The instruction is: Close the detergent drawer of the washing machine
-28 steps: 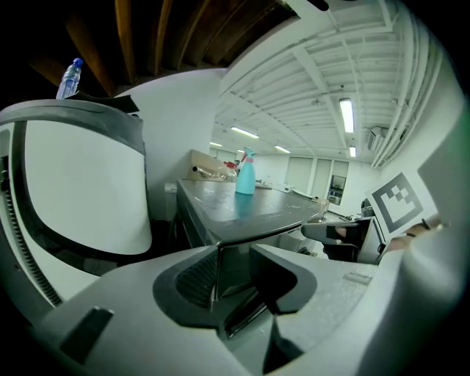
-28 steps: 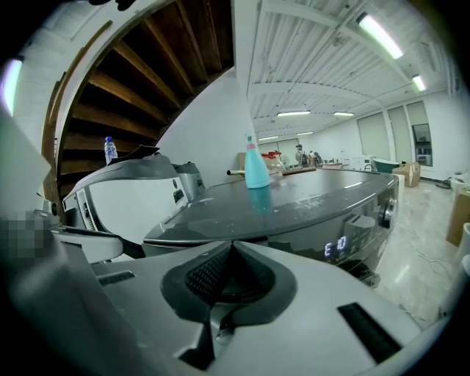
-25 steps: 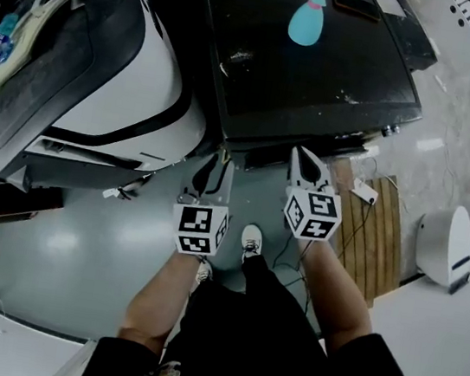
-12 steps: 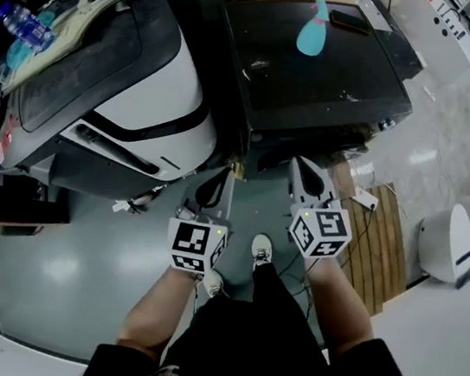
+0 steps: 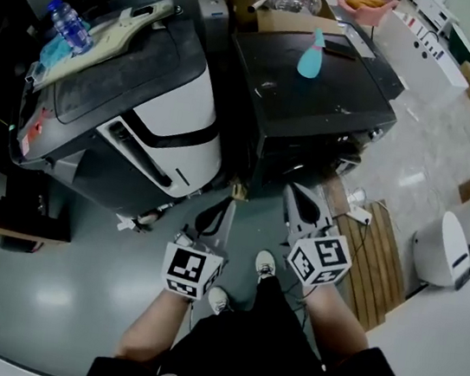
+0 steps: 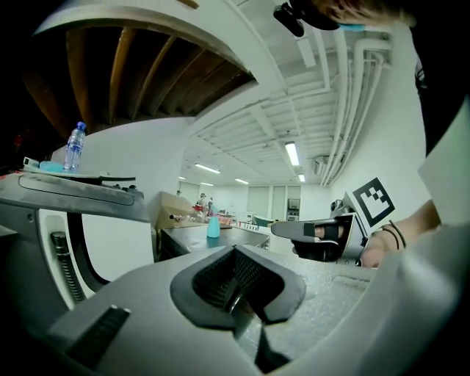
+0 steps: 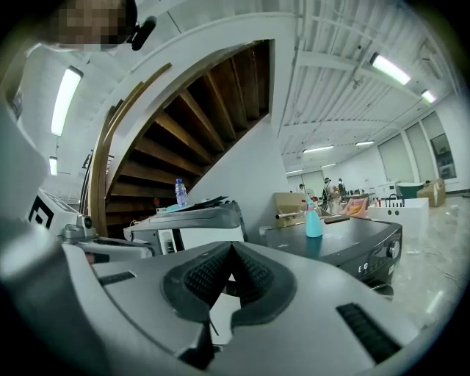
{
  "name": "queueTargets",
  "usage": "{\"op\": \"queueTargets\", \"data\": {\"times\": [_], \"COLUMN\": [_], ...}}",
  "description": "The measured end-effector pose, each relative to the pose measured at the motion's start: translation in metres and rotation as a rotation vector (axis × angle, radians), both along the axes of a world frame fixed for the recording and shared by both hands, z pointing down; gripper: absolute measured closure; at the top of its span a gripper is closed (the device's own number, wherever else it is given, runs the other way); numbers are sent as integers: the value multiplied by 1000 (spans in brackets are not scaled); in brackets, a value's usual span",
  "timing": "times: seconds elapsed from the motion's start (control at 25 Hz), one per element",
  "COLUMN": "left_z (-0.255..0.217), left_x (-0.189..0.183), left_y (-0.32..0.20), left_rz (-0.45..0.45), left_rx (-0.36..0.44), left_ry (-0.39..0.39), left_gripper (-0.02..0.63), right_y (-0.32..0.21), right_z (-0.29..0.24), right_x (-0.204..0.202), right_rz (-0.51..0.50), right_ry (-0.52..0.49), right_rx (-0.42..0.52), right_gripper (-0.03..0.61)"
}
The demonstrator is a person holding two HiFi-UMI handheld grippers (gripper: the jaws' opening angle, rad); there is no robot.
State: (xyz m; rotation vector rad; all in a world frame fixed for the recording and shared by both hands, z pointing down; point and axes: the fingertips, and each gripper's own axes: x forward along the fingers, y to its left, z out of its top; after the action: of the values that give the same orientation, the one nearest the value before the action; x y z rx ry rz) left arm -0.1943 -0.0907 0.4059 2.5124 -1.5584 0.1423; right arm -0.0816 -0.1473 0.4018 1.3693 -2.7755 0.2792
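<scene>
Below, boxy black washer [image 5: 335, 106], teal bottle [image 5: 311, 56]

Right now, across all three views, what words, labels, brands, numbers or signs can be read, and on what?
No text reads for certain.
Dark machine's front panel: pale marks, too small to read.
Water bottle label: blurred.
Left marker cube, right marker cube: square black-and-white codes, no letters.
</scene>
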Motion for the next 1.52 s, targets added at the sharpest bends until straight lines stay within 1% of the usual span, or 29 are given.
{"op": "queueTargets", "data": {"times": [0.08, 0.16, 0.36, 0.56, 0.76, 0.88, 1.04, 1.16, 1.24, 1.36, 1.52], "left_z": [-3, -5, -1, 5, 14, 17, 18, 15, 14, 12, 10], "left_x": [-6, -6, 10, 39, 76, 105, 145, 171, 185, 201, 219], "left_y": [20, 37, 67, 95, 115, 126, 141, 154, 161, 174, 193], "left_rz": [13, 35, 103, 178, 220, 239, 238, 227, 212, 193, 175], "left_rx": [13, 7, 6, -20, -57, -75, -55, -88, -90, -70, -60], "left_ry": [3, 10, 24, 35, 52, 40, 50, 27, 26, 38, 26], "left_gripper": [611, 611, 611, 611, 611, 611, 611, 611, 611, 611, 611], "right_y": [21, 42, 83, 110, 130, 142, 162, 176, 185, 201, 218], "right_z": [-7, -11, -11, -3, 2, 1, 4, 6, 8, 10, 9], "right_x": [-6, -9, 1, 30, 66, 91, 127, 153, 167, 181, 193], "right_rz": [1, 11, 44, 84, 110, 109, 99, 81, 67, 41, 11], "right_ry": [-4, -11, -5, 24, 33, 32, 15, 2, -8, -18, -32], "right_rx": [12, 19, 23, -1, -15, -13, -19, -27, -31, -38, -52], "right_gripper": [581, 581, 581, 581, 581, 581, 581, 581, 581, 581, 581]}}
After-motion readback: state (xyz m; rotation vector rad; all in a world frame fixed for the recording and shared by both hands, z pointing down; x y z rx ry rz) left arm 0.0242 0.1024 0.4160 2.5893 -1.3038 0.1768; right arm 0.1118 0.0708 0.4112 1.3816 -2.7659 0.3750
